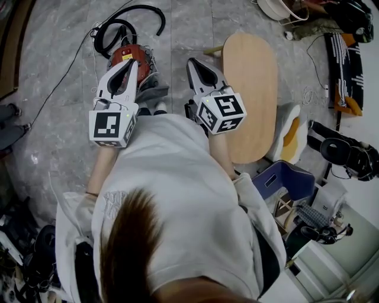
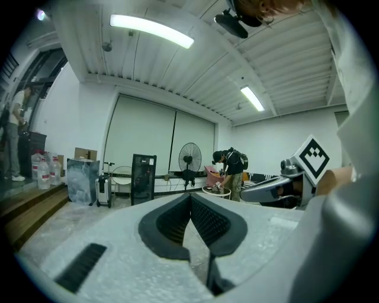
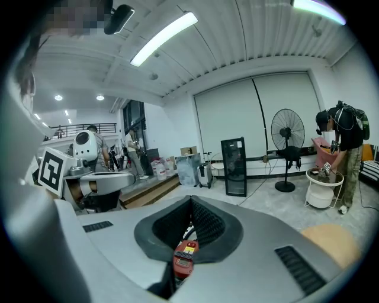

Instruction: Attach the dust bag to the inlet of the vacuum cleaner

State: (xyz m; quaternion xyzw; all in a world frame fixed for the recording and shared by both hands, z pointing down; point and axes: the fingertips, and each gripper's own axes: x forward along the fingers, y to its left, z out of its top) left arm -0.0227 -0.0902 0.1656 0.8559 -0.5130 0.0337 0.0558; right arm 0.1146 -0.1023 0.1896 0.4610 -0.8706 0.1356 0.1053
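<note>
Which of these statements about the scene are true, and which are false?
1. The left gripper and the right gripper both have their jaws together and hold nothing. True.
2. The red vacuum cleaner stands on the wooden table. False: it sits on the floor, to the table's left in the head view.
3. A black hose curls on the floor beyond the vacuum cleaner. True.
4. The left gripper clamps the hose. False: its jaws are shut on nothing.
</note>
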